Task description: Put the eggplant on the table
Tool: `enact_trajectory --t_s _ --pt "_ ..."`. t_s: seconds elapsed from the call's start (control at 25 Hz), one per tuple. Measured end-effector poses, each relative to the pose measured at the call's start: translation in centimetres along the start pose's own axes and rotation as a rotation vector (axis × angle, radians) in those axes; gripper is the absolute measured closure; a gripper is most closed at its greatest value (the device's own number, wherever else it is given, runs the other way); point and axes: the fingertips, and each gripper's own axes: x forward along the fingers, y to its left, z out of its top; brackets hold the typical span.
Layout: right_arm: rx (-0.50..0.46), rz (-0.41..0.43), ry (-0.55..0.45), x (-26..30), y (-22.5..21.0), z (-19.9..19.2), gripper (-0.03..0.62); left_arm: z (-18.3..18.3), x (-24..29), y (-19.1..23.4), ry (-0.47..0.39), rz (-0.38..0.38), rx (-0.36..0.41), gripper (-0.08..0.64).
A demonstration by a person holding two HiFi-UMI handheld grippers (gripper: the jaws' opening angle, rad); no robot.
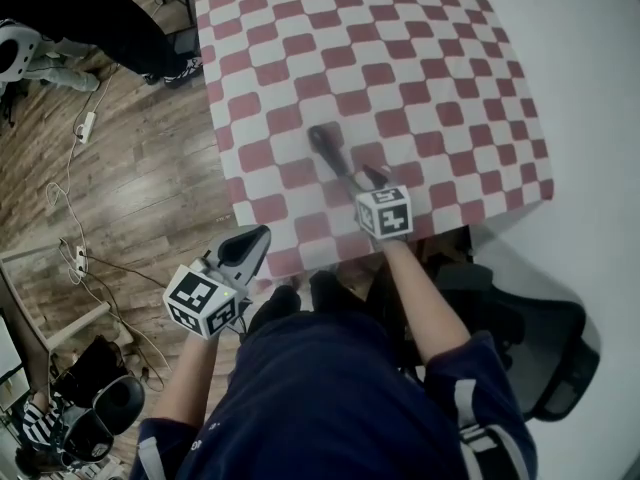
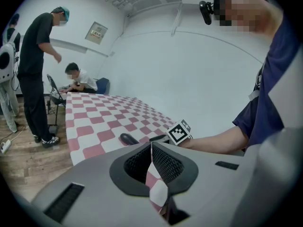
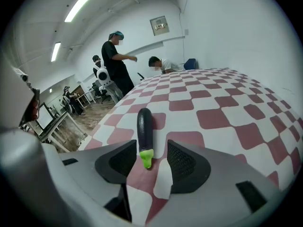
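Bottom of frame, the person's navy top. Above it, mid-frame, the right gripper has its jaws apart, not pressing on the eggplant, which lies flat on the checked tablecloth w/ its green stem end btwn them. Lower left, the left gripper is pinched on a cloth fold at the table edge. Best now, prob.: draw the right gripper straight back w/o nudging the stem.

Ceiling strip lights give bright, even, cool light, so shadows on the tablecloth are soft and faint. Both gripper views are fisheye, with bent lines and dark rounded corners. The head view is slightly soft throughout.
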Motion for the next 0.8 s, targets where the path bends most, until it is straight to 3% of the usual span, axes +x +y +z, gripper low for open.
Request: enact_trajectory --t_s 0.2,0.56,0.8 --pt "0.028 -0.018 -0.066 -4.1 0.6 1.4 0.388 1.2 -0.9 -0.3 -0.038 -0.030 0.036 0.528" --pt "0.031 0.009 -0.175 -11.3 5.8 3.1 0.394 2.1 -3.8 -1.3 -0.094 -0.085 0.088 0.528" --pt "-0.006 0.034 -0.270 -15.7 10.1 4.9 0.445 2.9 -5.6 -2.0 -0.132 -0.122 0.119 0.528"
